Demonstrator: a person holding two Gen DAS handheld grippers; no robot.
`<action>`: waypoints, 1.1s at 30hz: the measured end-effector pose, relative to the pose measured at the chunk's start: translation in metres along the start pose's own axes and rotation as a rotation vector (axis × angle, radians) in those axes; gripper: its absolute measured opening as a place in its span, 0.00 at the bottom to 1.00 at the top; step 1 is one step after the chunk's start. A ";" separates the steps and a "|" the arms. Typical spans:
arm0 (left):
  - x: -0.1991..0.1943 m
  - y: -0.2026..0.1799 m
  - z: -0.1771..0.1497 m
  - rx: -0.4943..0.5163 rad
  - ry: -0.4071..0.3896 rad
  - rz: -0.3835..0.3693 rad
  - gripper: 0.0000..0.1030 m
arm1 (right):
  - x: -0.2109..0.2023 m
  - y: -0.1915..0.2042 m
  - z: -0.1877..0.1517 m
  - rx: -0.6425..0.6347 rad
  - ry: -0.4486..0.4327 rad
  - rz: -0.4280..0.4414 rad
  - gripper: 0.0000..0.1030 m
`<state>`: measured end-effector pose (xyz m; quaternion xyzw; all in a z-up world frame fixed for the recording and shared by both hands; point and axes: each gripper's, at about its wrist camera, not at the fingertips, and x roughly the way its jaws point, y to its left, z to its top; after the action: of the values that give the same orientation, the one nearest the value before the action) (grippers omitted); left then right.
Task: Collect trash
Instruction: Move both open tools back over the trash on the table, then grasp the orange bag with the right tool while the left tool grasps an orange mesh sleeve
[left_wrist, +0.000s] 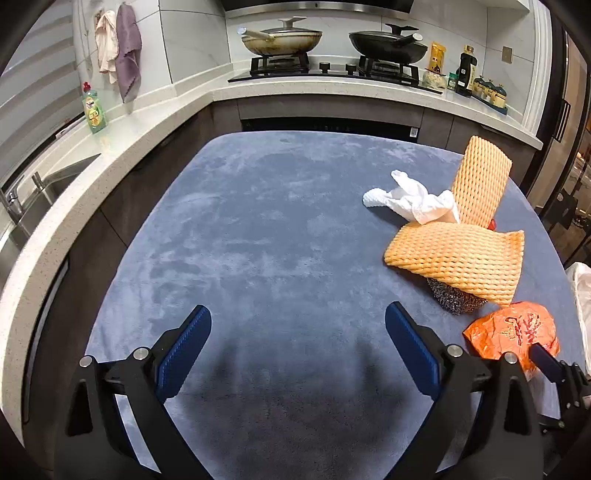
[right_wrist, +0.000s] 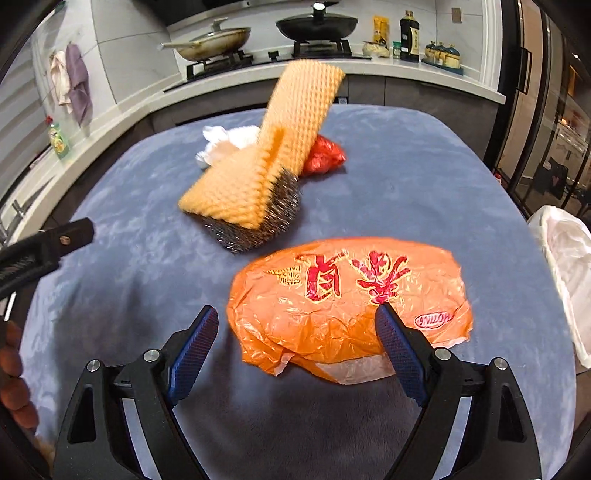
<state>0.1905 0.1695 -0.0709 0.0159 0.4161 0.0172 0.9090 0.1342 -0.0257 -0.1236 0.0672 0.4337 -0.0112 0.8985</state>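
Both grippers hang with jaws spread wide, nothing pinched: left gripper (left_wrist: 298, 325) over bare blue cloth (left_wrist: 258, 221), right gripper (right_wrist: 296, 325) just short of the crumpled orange plastic bag (right_wrist: 347, 302). Beyond it, orange foam netting (right_wrist: 258, 155) lies on a steel scourer (right_wrist: 258, 225), beside white tissue (left_wrist: 410, 201) and, I think, a red wrapper (right_wrist: 325, 155).

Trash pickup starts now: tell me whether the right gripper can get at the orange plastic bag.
Probably yes. The right gripper is open just in front of the orange plastic bag, with nothing between them.
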 end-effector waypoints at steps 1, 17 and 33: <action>0.001 -0.001 0.000 0.002 0.002 -0.003 0.89 | 0.002 -0.001 0.000 0.001 0.001 -0.004 0.81; -0.004 -0.062 0.004 0.101 -0.011 -0.096 0.90 | -0.020 -0.055 0.006 0.101 -0.048 0.005 0.28; 0.012 -0.146 0.017 0.168 -0.035 -0.162 0.86 | -0.067 -0.129 0.014 0.286 -0.143 -0.008 0.27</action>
<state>0.2137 0.0240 -0.0756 0.0588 0.3998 -0.0913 0.9101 0.0931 -0.1579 -0.0771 0.1918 0.3630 -0.0813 0.9082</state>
